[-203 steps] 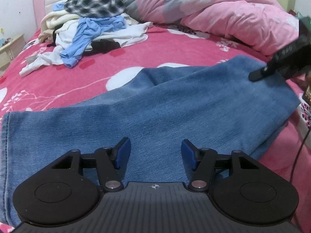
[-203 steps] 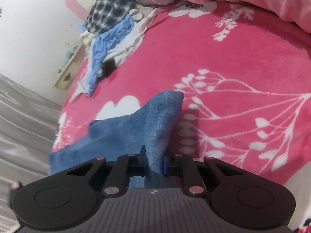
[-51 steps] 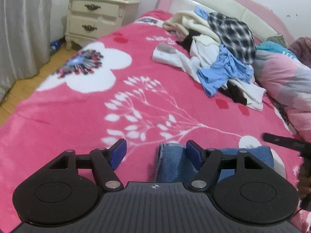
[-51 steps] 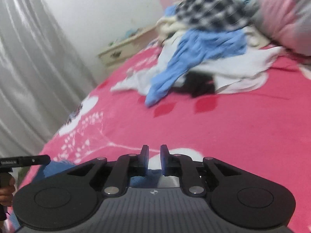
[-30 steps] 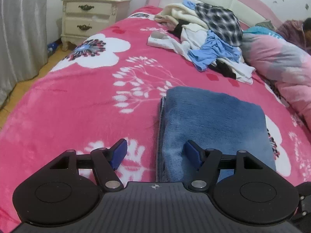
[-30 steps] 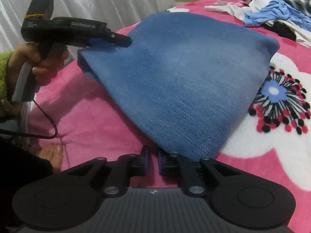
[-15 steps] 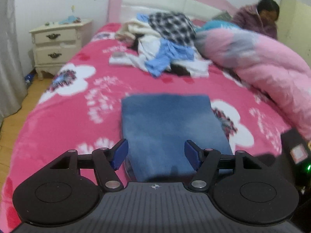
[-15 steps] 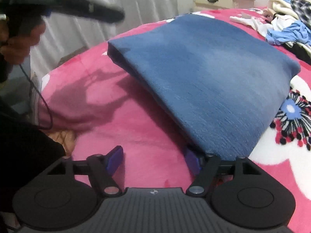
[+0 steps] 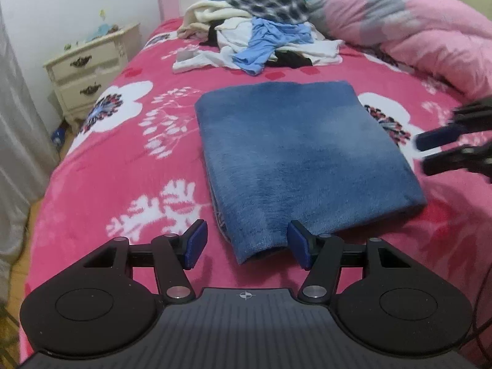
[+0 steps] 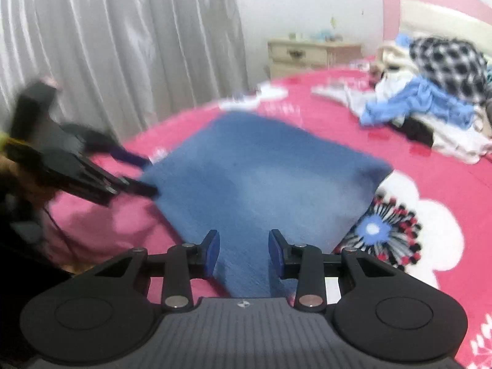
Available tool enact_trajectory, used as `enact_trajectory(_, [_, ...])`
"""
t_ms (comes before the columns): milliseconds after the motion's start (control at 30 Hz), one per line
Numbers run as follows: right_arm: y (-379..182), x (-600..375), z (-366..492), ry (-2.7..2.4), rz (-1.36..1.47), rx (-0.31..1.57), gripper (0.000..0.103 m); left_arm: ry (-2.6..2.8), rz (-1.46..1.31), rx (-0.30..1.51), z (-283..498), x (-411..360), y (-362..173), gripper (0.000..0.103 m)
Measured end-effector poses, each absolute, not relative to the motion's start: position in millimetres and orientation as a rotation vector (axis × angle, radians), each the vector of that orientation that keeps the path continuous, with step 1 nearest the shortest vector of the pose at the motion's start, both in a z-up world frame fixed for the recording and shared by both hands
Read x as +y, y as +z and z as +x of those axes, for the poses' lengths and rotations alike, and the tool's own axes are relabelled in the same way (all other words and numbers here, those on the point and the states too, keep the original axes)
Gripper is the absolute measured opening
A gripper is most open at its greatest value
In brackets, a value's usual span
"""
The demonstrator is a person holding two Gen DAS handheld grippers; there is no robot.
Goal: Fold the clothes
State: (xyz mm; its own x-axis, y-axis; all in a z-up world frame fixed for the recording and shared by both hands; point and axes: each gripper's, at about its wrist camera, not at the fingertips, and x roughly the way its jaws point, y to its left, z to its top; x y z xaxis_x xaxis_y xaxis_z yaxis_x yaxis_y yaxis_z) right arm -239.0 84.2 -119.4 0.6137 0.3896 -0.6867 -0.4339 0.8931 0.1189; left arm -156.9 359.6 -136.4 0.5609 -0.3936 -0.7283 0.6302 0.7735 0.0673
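The left gripper (image 9: 244, 244) fills the bottom of the left wrist view, angled down at the bed (image 9: 132, 141). Its jaws stand fairly wide, blue pads (image 9: 196, 244) apart, with the near corner of the jeans (image 9: 295, 150) lying between and below them; the pads do not press on the cloth. In the right wrist view the same gripper (image 10: 144, 178) shows blurred at the middle left, held in a hand (image 10: 18, 169) at the left edge, its tips at the left corner of the jeans (image 10: 261, 184).

The right gripper (image 10: 244, 256) sits at the bottom of its own view, also tilted down. Its jaws have just been closing and now stand at a middling gap, with the near corner of the jeans seen between the pads; no grip shows. In the left wrist view it enters from the right edge (image 9: 430, 150), blurred, tips just beside the right side of the jeans.

The jeans lie folded into a flat rectangle in the middle of the pink flowered bed. A clothes pile (image 9: 261, 33) topped by a checked shirt sits at the upper centre of the left view, a pink duvet (image 9: 415, 30) at upper right, a nightstand (image 9: 89, 67) at upper left. A grey curtain (image 10: 117, 55) fills the upper left of the right view.

No writing can be read in either view
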Motion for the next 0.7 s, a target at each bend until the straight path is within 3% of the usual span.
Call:
enact_trajectory(100, [-147,95,-225,0.458,-0.147,0.833,0.037,-0.624,0.372,0.760,-158,360,-134,0.061])
enact_trajectory(367, [-107,94,-211,0.418,-0.170,0.771,0.027,-0.644,0.339,0.616,-155,359,-91,0.060])
enact_trajectory(567, [-147,94,-187,0.376,-0.168,0.869,0.025,-0.665,0.352,0.773,-120,316,-129,0.060])
enact_trajectory(700, [-117,86,-180,0.363,-0.123,0.844,0.020,-0.628,0.324,0.785,-112,313,-120,0.058])
